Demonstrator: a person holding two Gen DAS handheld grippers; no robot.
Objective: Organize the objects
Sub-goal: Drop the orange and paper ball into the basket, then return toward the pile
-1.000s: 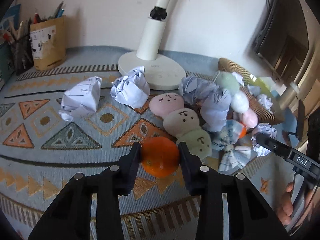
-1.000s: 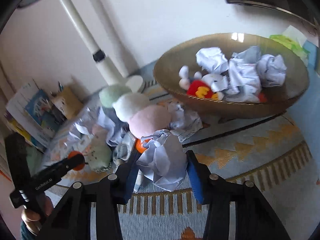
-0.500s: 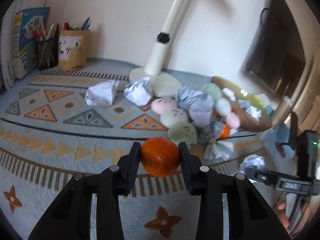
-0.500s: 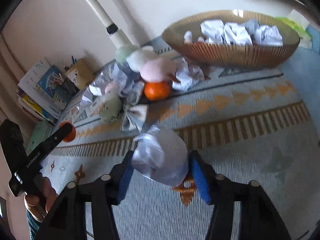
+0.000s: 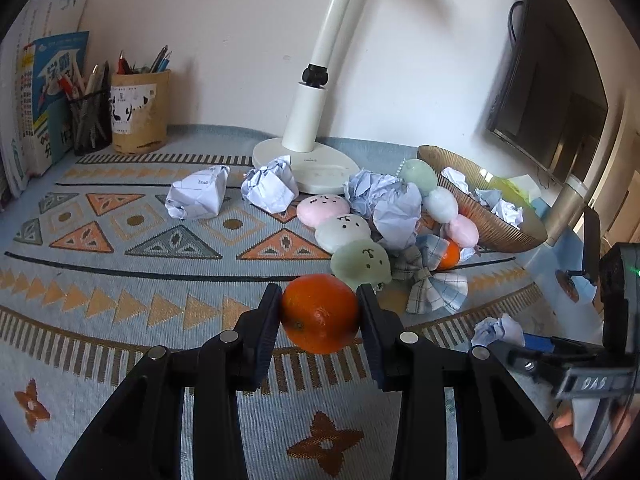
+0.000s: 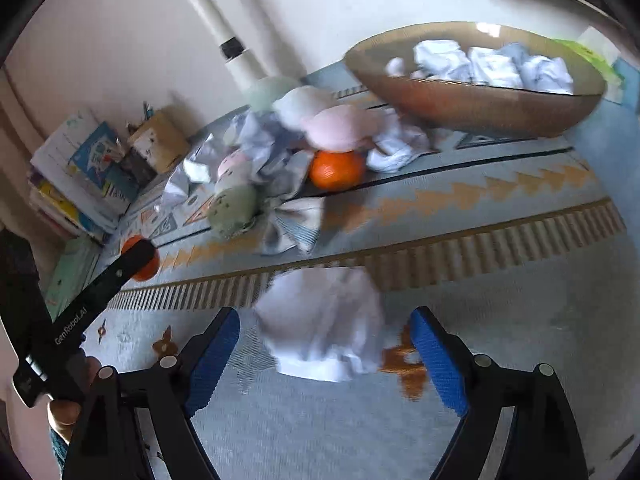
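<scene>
1. My left gripper (image 5: 319,312) pinches an orange (image 5: 319,313) between both black fingers; the fruit sits right at the fingertips, touching each inner face, above the patterned tablecloth (image 5: 120,264).
2. My right gripper (image 6: 325,346) has its blue-padded fingers spread wide. A crumpled paper ball (image 6: 322,322) lies between them, with a gap on each side, so neither pad touches it. The view is blurred, and I cannot tell whether the ball rests on the cloth or is just above it.
3. Beyond my left fingertips lies a row of three plush dumplings (image 5: 347,236), pink, white and green, with a checked cloth bow (image 5: 430,284) and a second orange (image 5: 449,255) just beside them.
4. Two more paper balls (image 5: 199,198) sit near the white lamp base (image 5: 306,166).
5. The woven basket (image 6: 480,108) at the far right holds several crumpled papers.
6. A pen holder (image 5: 138,114) and books (image 5: 36,92) stand against the wall at the far left.
</scene>
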